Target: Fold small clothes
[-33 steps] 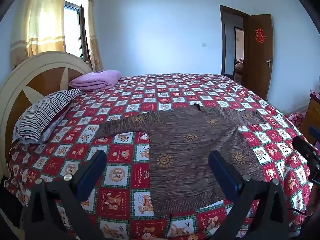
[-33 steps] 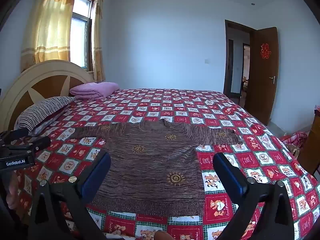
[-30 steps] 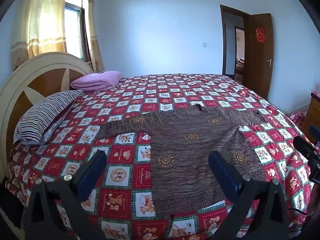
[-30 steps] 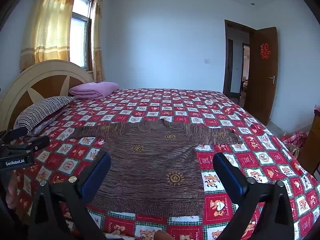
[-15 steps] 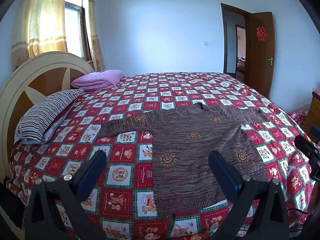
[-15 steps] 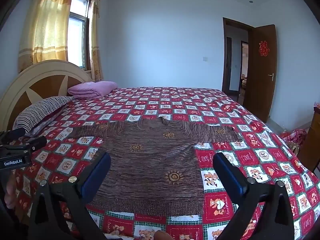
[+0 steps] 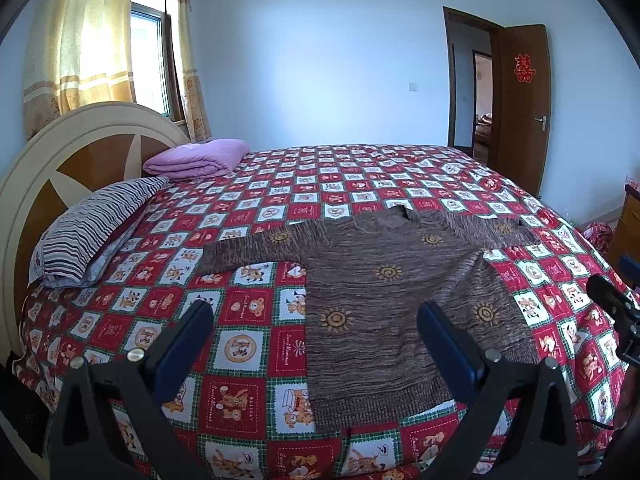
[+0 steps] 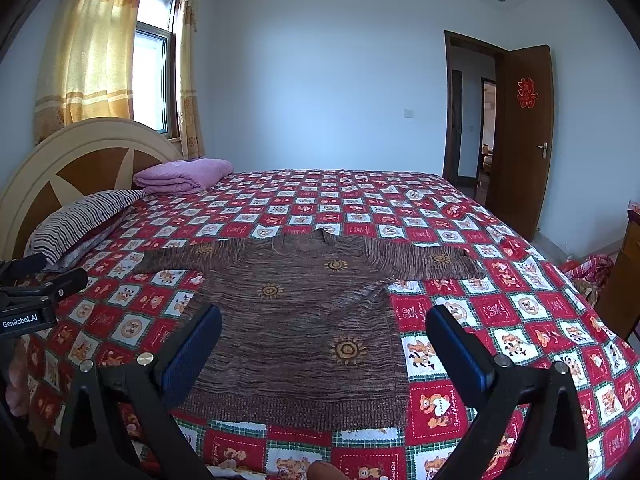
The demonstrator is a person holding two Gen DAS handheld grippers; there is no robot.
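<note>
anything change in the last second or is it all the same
Almost nothing. Both wrist views shift only slightly, so the hands drifted a little; nothing was gripped or released. The left gripper and right gripper remain open above the bed's near edge, and the brown sweater still lies spread flat on the quilt.

In the left wrist view, the left tool [image 7: 316,340] has its arms cut off by the bottom edge, and one arm covers the lower right corner of the brown sweater [image 7: 384,304]. At the far right edge only part of the right tool [image 7: 616,308] shows. In the right wrist view, the left tool [image 8: 32,300] is cut off at the left edge. The red emblem [image 8: 527,93] on the door [image 8: 520,152] is too small to read.
</note>
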